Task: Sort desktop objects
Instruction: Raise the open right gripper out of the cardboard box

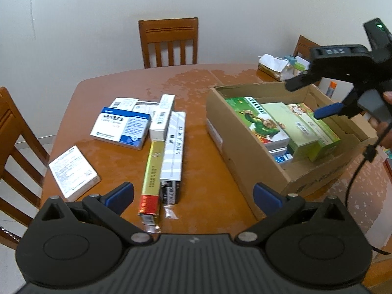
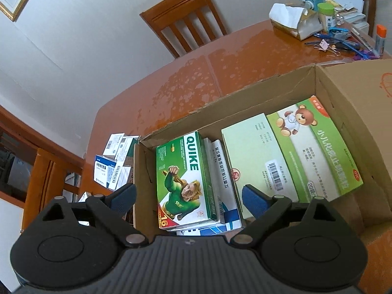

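An open cardboard box (image 1: 245, 152) (image 2: 245, 98) on the wooden table holds several medicine packs. Among them are a green QUIKE pack (image 2: 183, 171) (image 1: 257, 120), a pale green pack (image 2: 257, 161) and a green bear pack (image 2: 316, 147). My right gripper (image 2: 188, 197) (image 1: 311, 96) hovers over the box, open, nothing between its fingers. To the left of the box lie loose packs: a blue-and-white one (image 1: 121, 128), a white one (image 1: 73, 171), a long gold-and-red one (image 1: 152, 178) and a long grey-striped one (image 1: 174, 152). My left gripper (image 1: 193, 194) stands open just above the near ends of the two long packs.
Wooden chairs stand at the far side (image 1: 169, 41) and at the left (image 1: 14, 147). A tissue pack (image 2: 291, 17), a green-lidded jar (image 2: 327, 14), pens, clips and an orange-capped glue stick (image 2: 379, 39) crowd the far right corner. The table's left edge (image 1: 61, 132) is near the loose packs.
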Tool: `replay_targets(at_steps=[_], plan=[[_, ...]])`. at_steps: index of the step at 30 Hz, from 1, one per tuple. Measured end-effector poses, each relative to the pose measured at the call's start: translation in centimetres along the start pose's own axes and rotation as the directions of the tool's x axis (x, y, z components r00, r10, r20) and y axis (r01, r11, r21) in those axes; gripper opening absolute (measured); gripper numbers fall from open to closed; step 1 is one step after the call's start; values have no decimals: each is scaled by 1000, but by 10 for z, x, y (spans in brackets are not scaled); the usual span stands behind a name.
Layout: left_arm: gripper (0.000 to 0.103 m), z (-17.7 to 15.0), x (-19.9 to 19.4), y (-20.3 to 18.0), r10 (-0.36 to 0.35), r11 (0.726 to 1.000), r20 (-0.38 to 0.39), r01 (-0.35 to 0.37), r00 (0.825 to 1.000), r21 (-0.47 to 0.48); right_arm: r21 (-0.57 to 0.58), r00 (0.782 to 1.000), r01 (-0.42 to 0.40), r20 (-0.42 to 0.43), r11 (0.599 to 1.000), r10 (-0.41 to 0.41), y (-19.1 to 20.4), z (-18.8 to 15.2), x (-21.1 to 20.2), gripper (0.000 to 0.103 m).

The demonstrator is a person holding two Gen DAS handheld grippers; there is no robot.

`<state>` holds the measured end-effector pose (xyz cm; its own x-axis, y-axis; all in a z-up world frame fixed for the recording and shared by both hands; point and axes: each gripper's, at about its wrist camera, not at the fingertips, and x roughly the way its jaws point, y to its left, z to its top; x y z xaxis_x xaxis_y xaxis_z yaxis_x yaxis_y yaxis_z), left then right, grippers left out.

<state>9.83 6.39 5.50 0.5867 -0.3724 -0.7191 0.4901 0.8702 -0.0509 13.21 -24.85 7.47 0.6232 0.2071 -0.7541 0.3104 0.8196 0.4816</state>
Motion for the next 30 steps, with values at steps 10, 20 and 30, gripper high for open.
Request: replay_targets(at_steps=[10, 20, 30], plan=[[103, 0, 3, 9, -3, 1000, 5, 3, 1000, 1, 6, 1000, -1, 28, 1000, 1, -1, -7, -11, 97], [103, 8, 44, 14, -9, 998, -1, 9, 1000, 69, 13, 1000, 13, 24, 1000, -14, 1, -15, -17, 97], [103, 8, 69, 9, -12, 993, -31, 15, 999, 115, 55, 998, 43, 45, 998, -46, -9, -18, -26, 97]])
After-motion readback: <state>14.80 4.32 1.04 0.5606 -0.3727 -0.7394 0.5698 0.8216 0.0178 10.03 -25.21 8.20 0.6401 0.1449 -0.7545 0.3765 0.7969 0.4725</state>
